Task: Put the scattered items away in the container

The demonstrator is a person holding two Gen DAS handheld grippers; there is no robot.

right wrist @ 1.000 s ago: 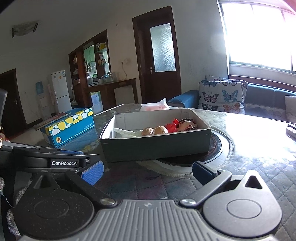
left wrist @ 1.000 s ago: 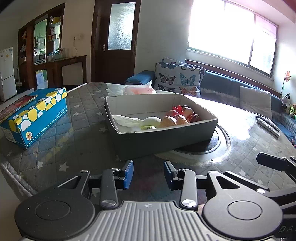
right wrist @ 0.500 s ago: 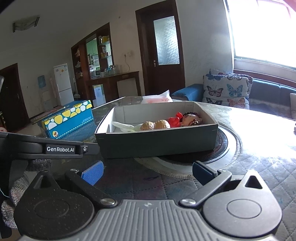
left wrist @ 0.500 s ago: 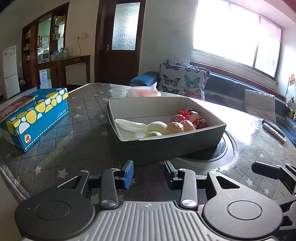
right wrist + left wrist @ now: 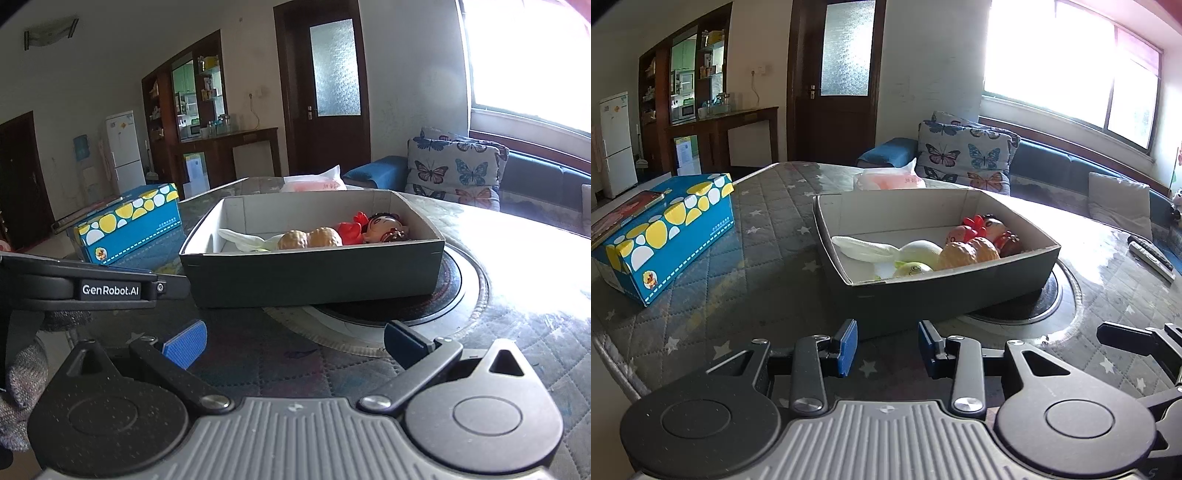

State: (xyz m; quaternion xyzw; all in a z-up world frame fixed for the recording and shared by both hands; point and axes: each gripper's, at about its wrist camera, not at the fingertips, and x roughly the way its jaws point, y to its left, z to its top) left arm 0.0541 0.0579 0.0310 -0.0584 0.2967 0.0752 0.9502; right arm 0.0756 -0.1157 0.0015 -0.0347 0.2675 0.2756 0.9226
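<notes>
A dark cardboard box (image 5: 945, 291) with a white inside stands on the round table; it also shows in the right wrist view (image 5: 314, 273). In it lie a white cloth-like toy (image 5: 864, 248), a tan walnut-like toy (image 5: 967, 253), a green-white piece (image 5: 913, 268) and a red doll (image 5: 988, 226). My left gripper (image 5: 887, 345) is open and empty, just in front of the box's near wall. My right gripper (image 5: 293, 341) is open wide and empty, a little short of the box. The left gripper's body (image 5: 92, 284) shows at the left of the right wrist view.
A blue tissue box with yellow and white spots (image 5: 665, 232) lies left of the box, with a book on top. A pink plastic bag (image 5: 890, 181) sits behind the box. Remote controls (image 5: 1152, 254) lie at the right. A dark turntable disc (image 5: 454, 291) lies under the box.
Both grippers have drifted slightly, so the box looks a little nearer and more to the right. Neither gripper's opening has changed, and the things in the box have not moved.
</notes>
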